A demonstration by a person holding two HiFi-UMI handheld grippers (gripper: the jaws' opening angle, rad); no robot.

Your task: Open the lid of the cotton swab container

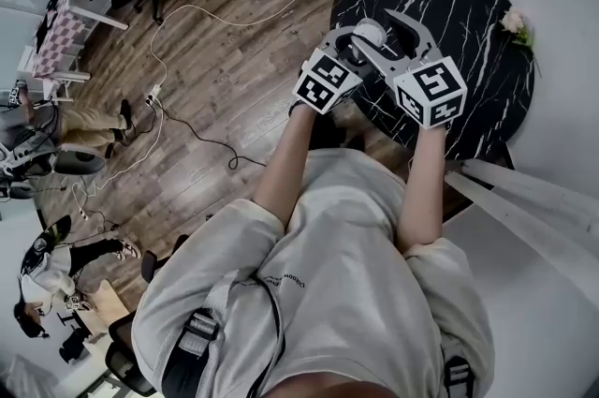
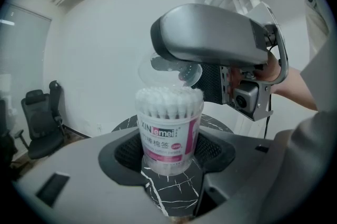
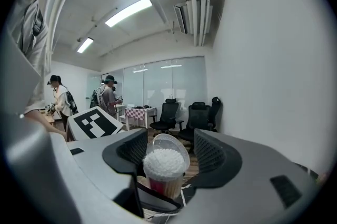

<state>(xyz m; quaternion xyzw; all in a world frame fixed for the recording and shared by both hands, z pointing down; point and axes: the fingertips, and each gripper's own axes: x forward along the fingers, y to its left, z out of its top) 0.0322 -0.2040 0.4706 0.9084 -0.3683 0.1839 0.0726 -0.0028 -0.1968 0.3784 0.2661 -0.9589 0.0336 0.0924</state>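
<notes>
The cotton swab container [image 2: 169,136] is clear, glossy plastic wrapped in a smooth printed label. Its lid [image 2: 167,69] is the same thin transparent plastic and catches glare. The swabs [image 2: 168,101] have soft, fluffy white cotton tips. The left gripper [image 2: 171,166] and right gripper [image 3: 171,157] have matt grey moulded plastic shells with black, finely ribbed pads [image 2: 126,152]. The table [image 1: 468,3] is polished black marble-look stone with white veins. The floor [image 1: 225,50] is wood plank.
</notes>
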